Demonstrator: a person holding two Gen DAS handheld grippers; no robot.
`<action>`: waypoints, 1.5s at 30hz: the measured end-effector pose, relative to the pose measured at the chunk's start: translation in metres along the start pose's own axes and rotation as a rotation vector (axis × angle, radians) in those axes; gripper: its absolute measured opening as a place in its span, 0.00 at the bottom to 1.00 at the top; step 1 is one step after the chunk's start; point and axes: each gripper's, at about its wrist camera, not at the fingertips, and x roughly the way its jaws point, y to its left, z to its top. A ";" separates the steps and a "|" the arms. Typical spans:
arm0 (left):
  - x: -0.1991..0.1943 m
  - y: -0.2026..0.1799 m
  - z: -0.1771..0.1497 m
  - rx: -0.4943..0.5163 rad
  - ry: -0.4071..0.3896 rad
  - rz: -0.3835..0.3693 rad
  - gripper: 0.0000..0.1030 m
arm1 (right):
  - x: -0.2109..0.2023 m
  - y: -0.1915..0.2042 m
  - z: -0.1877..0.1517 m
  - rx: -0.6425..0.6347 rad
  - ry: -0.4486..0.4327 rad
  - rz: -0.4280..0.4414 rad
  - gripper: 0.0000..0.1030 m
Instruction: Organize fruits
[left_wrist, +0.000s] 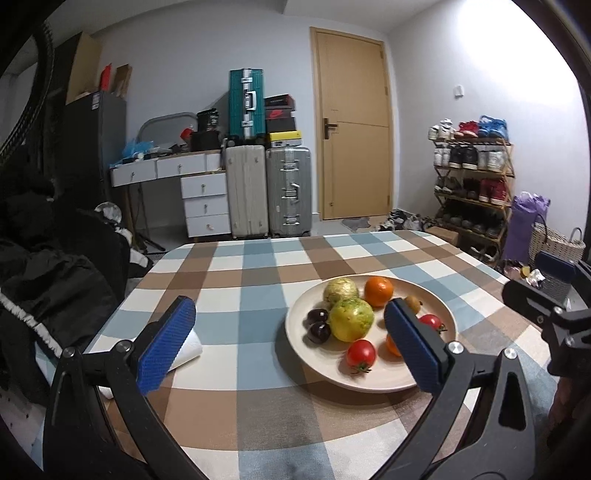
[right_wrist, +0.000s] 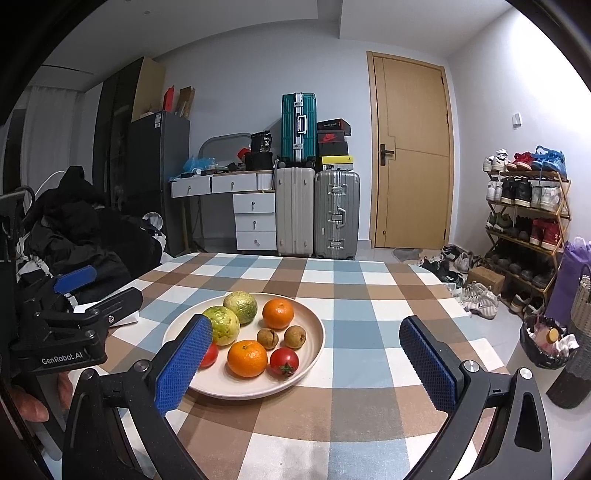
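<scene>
Right wrist view: all fruit sits grouped on the plate (right_wrist: 314, 354), mid-desk (right_wrist: 369, 332); right gripper (right_wrist: 306, 365) and left gripper (left_wrist: 288, 343) fingers wide, empty, hovering short of it.

bg: wood door (right_wrist: 412, 151) shut | 3 suitcases (right_wrist: 317, 214), teal one on top | shoe rack (right_wrist: 524, 221) R wall | white drawers (right_wrist: 255, 221) | checked cloth (right_wrist: 354, 332) on table

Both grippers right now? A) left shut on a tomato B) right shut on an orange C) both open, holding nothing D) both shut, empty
C: the left gripper and right gripper each show blue pads spread wide with nothing between them; all the fruit sits on the plate.
</scene>
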 end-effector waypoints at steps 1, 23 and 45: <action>-0.007 0.001 0.002 -0.005 -0.001 -0.005 0.99 | 0.000 0.000 0.000 -0.001 0.001 0.002 1.00; -0.017 0.006 0.002 -0.014 -0.014 -0.014 0.99 | -0.002 0.001 0.000 -0.003 0.000 0.003 1.00; -0.016 0.006 0.002 -0.014 -0.014 -0.014 0.99 | -0.002 0.001 0.000 -0.004 -0.001 0.003 1.00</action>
